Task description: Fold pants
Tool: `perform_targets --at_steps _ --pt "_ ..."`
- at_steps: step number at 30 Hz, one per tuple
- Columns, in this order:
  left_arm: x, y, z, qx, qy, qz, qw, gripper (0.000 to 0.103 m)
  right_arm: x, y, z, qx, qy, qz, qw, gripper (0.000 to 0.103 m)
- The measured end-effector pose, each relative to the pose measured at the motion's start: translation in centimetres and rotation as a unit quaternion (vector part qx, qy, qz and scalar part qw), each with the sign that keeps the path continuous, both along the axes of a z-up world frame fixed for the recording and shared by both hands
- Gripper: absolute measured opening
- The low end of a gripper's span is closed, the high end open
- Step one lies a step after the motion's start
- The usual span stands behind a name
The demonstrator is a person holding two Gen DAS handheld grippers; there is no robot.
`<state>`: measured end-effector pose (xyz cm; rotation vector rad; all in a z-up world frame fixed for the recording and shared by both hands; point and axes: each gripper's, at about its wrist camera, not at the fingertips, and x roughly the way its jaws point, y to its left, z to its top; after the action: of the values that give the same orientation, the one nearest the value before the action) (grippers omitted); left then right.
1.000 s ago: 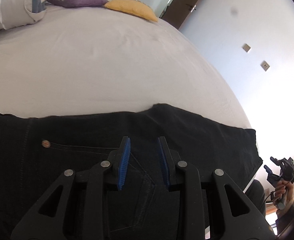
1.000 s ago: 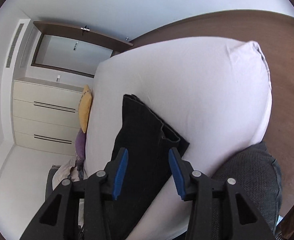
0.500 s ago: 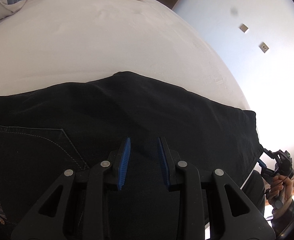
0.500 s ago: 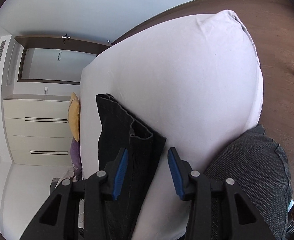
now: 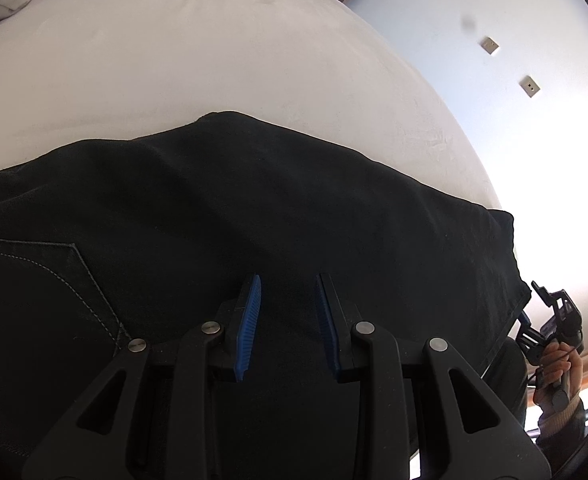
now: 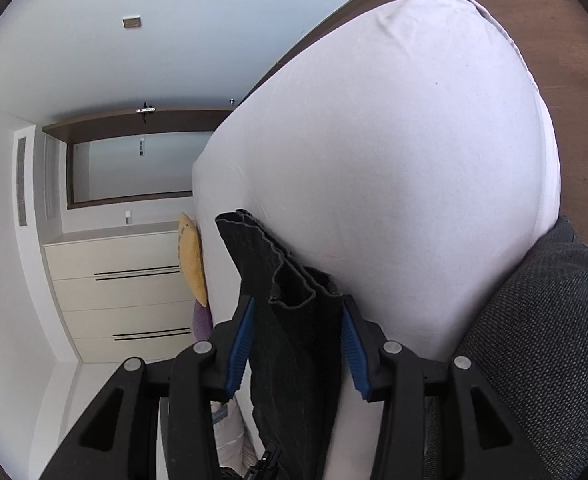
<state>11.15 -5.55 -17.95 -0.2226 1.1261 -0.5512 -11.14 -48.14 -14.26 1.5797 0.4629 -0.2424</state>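
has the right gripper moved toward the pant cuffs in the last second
Yes. In the right wrist view the right gripper has closed in on the pants: the hem end, earlier ahead of its open fingers on the white bed, now sits between them.

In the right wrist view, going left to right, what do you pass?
Cream drawers → yellow cushion → black pants, between the open right gripper fingers → white bed → grey knee.

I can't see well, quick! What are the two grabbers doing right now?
Left gripper: open, over the pants, holding nothing.
Right gripper: open, pants hem between its fingers, not clamped.
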Motion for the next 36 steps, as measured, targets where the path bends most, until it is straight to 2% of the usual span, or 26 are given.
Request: perform_targets --at_steps 5,10,13,15,17,20,25,26,28,31,32,34,35,36 --pt "-0.1 0.0 -0.1 0.003 0.0 0.002 1.0 0.027 0.1 0.5 0.1 -0.006 -0.036 0.01 0.999 0.047" --pt "-0.1 -0.1 -0.1 0.005 -0.001 0.003 1.0 0.027 1.9 1.1 0.5 -0.044 -0.022 0.042 0.998 0.047" --pt "-0.2 -0.2 -0.1 0.009 -0.001 0.003 1.0 0.027 3.0 1.4 0.0 -0.045 -0.026 0.043 0.998 0.046" --pt "-0.2 -0.3 -0.1 0.012 -0.001 0.003 0.9999 0.027 3.4 1.3 -0.3 -0.041 -0.029 0.037 0.998 0.04" --pt "-0.4 -0.7 0.0 0.015 -0.001 0.002 0.9999 0.027 3.9 1.3 -0.4 -0.039 -0.023 0.035 0.998 0.025" --pt "-0.5 -1.1 0.5 0.019 -0.002 0.003 0.9998 0.027 4.3 1.2 -0.3 -0.044 -0.013 0.033 0.998 0.018" --pt "-1.3 -3.5 1.8 -0.018 -0.005 -0.025 0.9995 0.027 4.5 1.4 0.1 -0.067 0.003 0.041 0.997 0.012" --pt "-1.5 -4.4 1.9 -0.017 -0.008 -0.035 0.9992 0.027 4.5 1.4 0.1 -0.071 0.007 0.042 0.997 0.011" --pt "-1.5 -6.3 1.3 0.01 -0.007 -0.05 0.9987 0.027 4.5 1.5 0.3 -0.08 0.016 0.042 0.996 0.011" --pt "-1.3 -7.6 0.3 0.021 0.008 -0.047 0.9986 0.027 4.6 1.6 0.5 -0.089 0.025 0.043 0.995 0.01" --pt "-1.2 -7.7 0.6 0.013 0.013 -0.043 0.9989 0.027 4.6 1.6 0.6 -0.093 0.027 0.043 0.994 0.01" --pt "-1.2 -8.2 1.9 -0.029 0.016 -0.055 0.9979 0.027 4.7 1.7 0.6 -0.097 0.03 0.044 0.994 0.01" --pt "-1.5 -8.8 2.8 -0.037 -0.002 -0.068 0.997 0.027 4.7 1.8 0.5 -0.097 0.031 0.043 0.994 0.01" --pt "-1.8 -9.6 3.4 -0.029 -0.018 -0.08 0.9962 0.027 4.7 1.8 0.5 -0.098 0.032 0.043 0.994 0.01"
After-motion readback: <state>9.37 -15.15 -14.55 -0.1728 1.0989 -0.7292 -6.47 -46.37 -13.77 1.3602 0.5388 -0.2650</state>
